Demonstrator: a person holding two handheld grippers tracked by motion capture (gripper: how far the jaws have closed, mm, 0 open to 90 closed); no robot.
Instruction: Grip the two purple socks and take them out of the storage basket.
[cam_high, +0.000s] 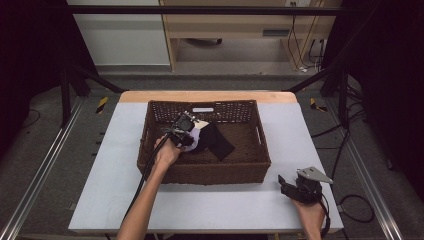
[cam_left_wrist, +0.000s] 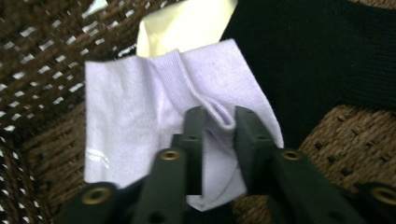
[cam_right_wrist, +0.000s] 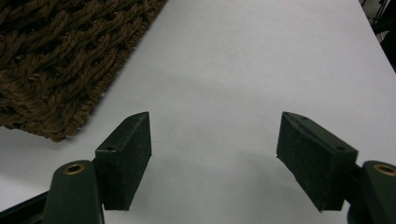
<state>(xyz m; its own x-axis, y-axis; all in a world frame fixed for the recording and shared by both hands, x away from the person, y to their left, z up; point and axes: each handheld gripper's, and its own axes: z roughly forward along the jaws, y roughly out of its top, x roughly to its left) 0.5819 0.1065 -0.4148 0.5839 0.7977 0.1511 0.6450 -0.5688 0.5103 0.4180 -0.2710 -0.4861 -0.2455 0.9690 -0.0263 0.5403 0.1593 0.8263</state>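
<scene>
I've got the left gripper (cam_left_wrist: 218, 122) pinched onto a fold of the lilac cloth (cam_left_wrist: 140, 126) in the basket's (cam_high: 150, 150) far left — next, a clean lift — right gripper (cam_right_wrist: 215, 158) wide open, empty, over the near-right worktop (cam_right_wrist: 243, 56).

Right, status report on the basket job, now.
Left gripper shut on lavender cloth inside wicker basket. Right gripper open, idle over table. Black cloth beside it, nothing blocking.

My basket (cam_high: 250, 167) sits mid-table (cam_high: 100, 180). Inside lie a black cloth (cam_high: 217, 142) and cream cloth (cam_left_wrist: 187, 23).
</scene>
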